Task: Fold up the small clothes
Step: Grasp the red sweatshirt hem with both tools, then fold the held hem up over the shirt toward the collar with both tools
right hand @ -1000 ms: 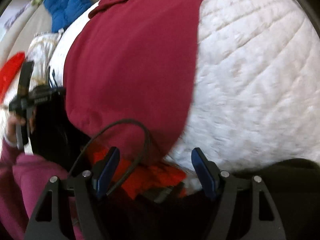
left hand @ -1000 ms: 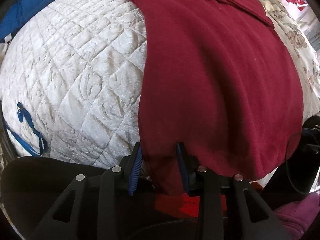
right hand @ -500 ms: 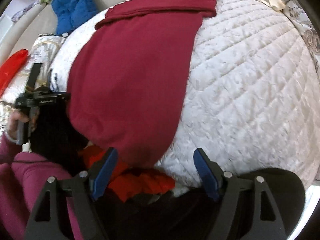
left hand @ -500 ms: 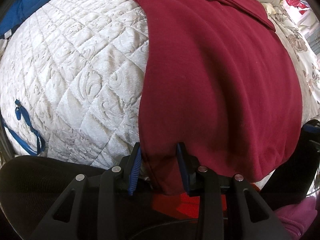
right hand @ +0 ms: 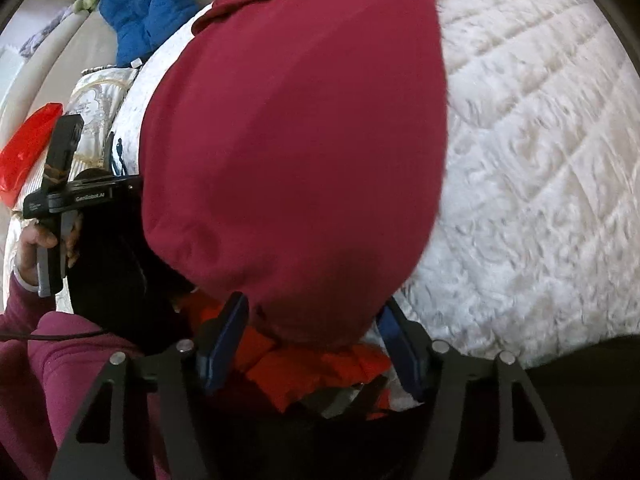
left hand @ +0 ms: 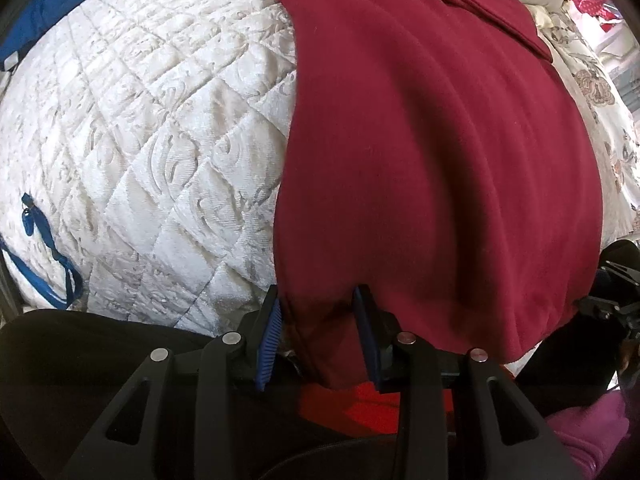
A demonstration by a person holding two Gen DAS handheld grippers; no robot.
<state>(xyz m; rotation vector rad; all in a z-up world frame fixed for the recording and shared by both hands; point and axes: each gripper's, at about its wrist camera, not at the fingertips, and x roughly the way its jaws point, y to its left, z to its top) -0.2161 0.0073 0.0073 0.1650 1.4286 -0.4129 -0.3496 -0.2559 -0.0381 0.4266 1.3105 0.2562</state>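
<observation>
A dark red garment [left hand: 432, 152] lies spread on a white quilted mattress [left hand: 152, 128], its near edge hanging over the front. My left gripper [left hand: 316, 328] has its blue pads either side of the garment's near left corner, with a gap still showing, so it is open around the cloth. In the right wrist view the same garment [right hand: 296, 140] fills the middle. My right gripper [right hand: 312, 336] is wide open with the garment's near right corner between its fingers. The left gripper's body [right hand: 72, 196] shows at the left, held by a hand.
A blue padded jacket [right hand: 148, 4] lies at the far left of the bed. An orange-red cloth [right hand: 312, 368] sits below the mattress edge under both grippers. A blue strap [left hand: 44, 248] hangs at the mattress's left side. Floral bedding [left hand: 600, 92] lies to the right.
My right gripper has moved forward and left, so the garment's near right corner now sits between its open fingers. My left gripper has stayed at the near left corner.
</observation>
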